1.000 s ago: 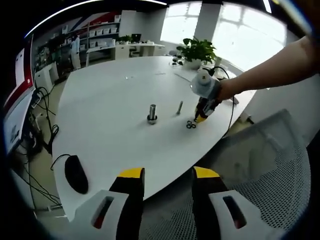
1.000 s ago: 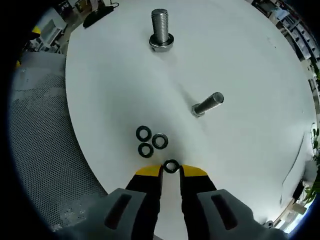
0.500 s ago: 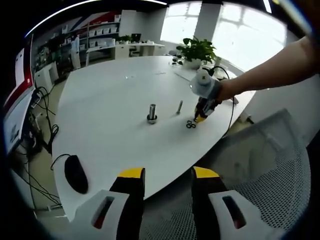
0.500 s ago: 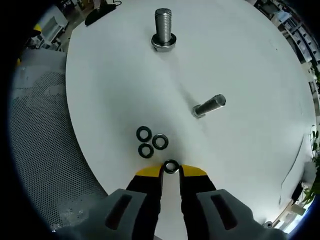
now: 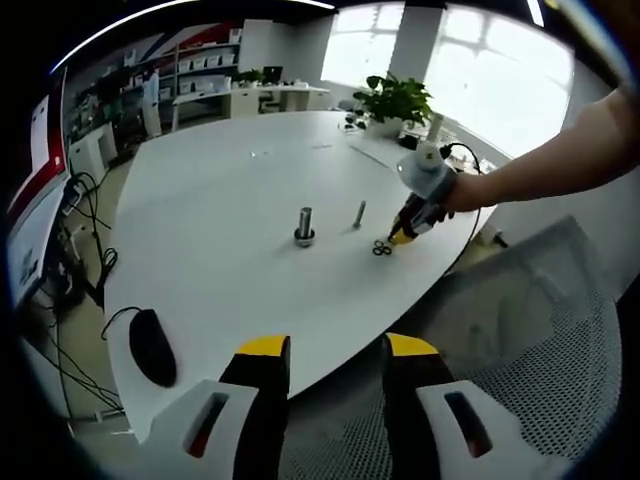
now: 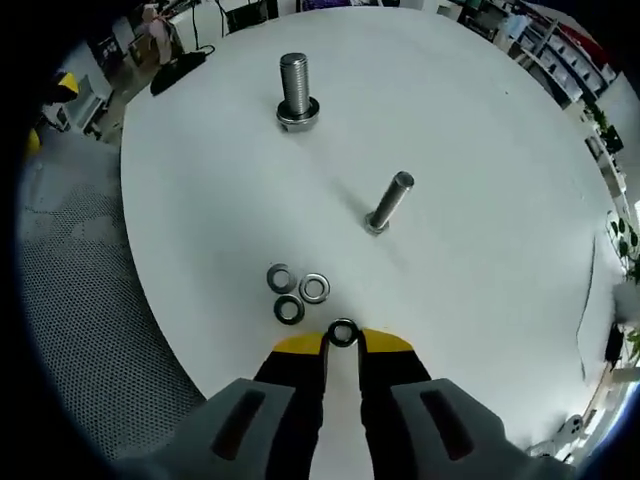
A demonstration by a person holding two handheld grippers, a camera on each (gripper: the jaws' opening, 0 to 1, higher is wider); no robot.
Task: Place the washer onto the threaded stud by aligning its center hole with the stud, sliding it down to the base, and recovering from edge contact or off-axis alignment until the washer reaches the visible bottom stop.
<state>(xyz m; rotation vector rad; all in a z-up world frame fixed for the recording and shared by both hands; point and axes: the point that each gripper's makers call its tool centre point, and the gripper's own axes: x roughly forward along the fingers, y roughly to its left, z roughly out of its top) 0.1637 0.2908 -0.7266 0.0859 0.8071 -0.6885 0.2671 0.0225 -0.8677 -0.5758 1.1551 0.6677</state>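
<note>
In the left gripper view, our left gripper is hanging released off the table, near a mouse. In the right gripper view, our right gripper is pinching one washer edge-on; it could slip or tilt off-axis. Three spare washers and a thin stud are lying before the thick stud.

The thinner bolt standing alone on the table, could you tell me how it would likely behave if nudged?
The thinner bolt stands on its small head, so it probably tips easily. Its round shank would then likely roll on the smooth table.
</note>
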